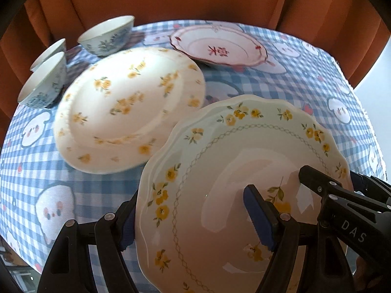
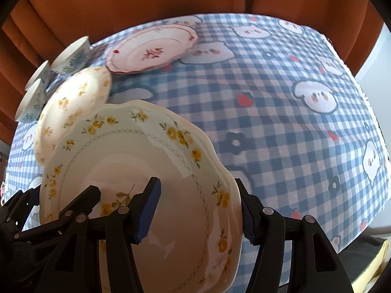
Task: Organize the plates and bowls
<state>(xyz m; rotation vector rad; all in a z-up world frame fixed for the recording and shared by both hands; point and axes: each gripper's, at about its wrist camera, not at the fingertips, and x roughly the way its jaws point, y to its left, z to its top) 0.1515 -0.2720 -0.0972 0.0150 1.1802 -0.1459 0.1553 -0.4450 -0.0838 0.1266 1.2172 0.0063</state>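
While both my left gripper (image 1: 193, 216) and right gripper (image 2: 198, 211) clamp opposite rims of the scalloped plate (image 1: 244, 171), held tilted above the desk (image 2: 281, 112), uneven pull could slip it onto the yellow-flowered plate (image 1: 127, 107).

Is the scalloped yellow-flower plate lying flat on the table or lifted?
Lifted and tilted. The scalloped plate is clamped at opposite rims by the left gripper and right gripper, overlapping the round floral plate.

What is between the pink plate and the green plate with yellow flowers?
In the right wrist view, only bare checkered tablecloth lies between the pink plate and the green plate; the white flowered plate sits leftward.
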